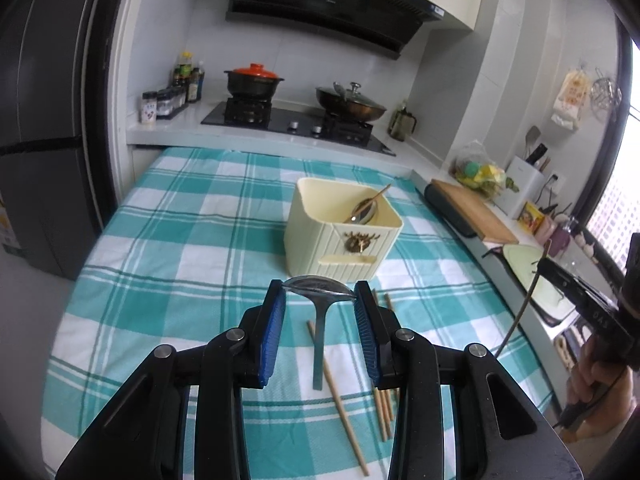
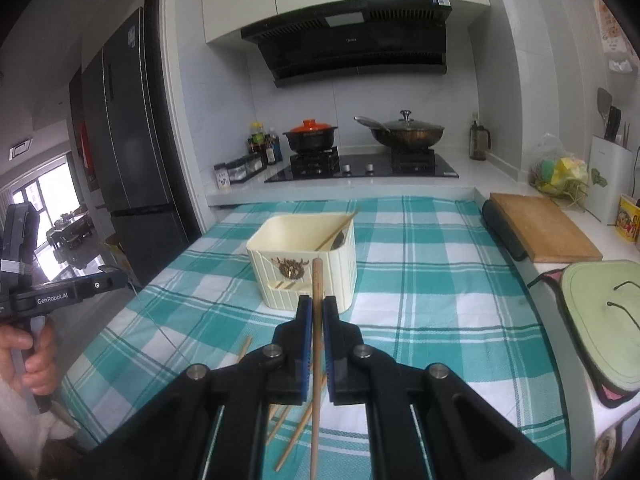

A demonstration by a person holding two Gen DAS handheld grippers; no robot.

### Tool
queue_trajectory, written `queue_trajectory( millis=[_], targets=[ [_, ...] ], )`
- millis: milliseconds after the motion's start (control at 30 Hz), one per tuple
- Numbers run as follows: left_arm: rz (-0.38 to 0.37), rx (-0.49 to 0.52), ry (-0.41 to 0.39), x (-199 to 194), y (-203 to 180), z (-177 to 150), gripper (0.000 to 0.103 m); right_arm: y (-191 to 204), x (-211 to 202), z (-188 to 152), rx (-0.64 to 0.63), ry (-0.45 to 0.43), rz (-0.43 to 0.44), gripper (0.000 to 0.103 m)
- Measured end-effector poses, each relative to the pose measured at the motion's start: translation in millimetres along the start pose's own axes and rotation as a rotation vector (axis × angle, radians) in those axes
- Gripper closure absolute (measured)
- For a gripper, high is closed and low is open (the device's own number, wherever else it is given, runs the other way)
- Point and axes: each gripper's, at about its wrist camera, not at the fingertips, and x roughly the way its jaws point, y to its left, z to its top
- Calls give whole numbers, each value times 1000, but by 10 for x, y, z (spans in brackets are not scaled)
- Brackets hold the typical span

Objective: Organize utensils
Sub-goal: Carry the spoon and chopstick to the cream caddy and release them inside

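My left gripper is shut on the bowl of a metal spoon; its handle hangs down toward the checked cloth. A cream utensil holder stands just beyond it, with a spoon and a chopstick inside. Several wooden chopsticks lie on the cloth below the gripper. My right gripper is shut on a single wooden chopstick that points up toward the holder. More loose chopsticks lie under it.
The table wears a teal checked cloth. Behind it is a stove with an orange-lidded pot and a wok. A wooden cutting board and a green board lie on the counter to the right. A fridge stands left.
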Motion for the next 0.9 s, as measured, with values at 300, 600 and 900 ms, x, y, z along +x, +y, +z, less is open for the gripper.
queue_trajectory(
  millis=[300, 600, 900],
  targets=[
    [-38, 11, -34, -34, -115, 627, 68, 97, 78, 599, -26, -117, 22, 98],
    [-45, 9, -100, 326, -224, 1612, 68, 120, 670, 1450, -48, -182, 42, 98],
    [-3, -25, -28, 1314, -194, 1883, 68, -93, 1634, 1791, 37, -217, 32, 98]
  ],
)
